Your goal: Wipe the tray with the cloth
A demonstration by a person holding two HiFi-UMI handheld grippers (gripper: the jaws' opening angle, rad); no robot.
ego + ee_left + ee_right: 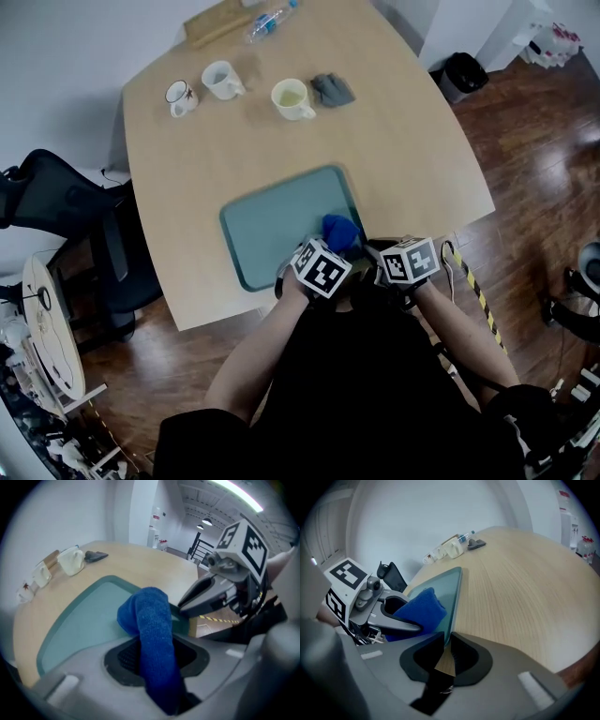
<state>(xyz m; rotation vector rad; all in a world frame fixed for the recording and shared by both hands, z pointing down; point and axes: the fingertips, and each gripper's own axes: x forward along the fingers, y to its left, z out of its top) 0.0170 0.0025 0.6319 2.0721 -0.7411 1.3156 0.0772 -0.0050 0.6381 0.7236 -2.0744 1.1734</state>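
Note:
A teal tray (272, 225) lies near the front edge of the wooden table. My left gripper (330, 251) is shut on a blue cloth (339, 231), which hangs over the tray's near right part. In the left gripper view the cloth (151, 616) rises from between the jaws above the tray (77, 620). My right gripper (380, 253) is at the tray's near right corner. In the right gripper view its jaws (443, 651) are shut on the tray's rim (453, 603), with the cloth (419, 609) just to the left.
At the back of the table (412, 159) stand three mugs (181, 97) (222, 80) (292, 98), a grey rag (332, 89), a water bottle (270, 19) and a wooden box (217, 21). An office chair (56, 202) is at the left, a black bin (462, 73) at the right.

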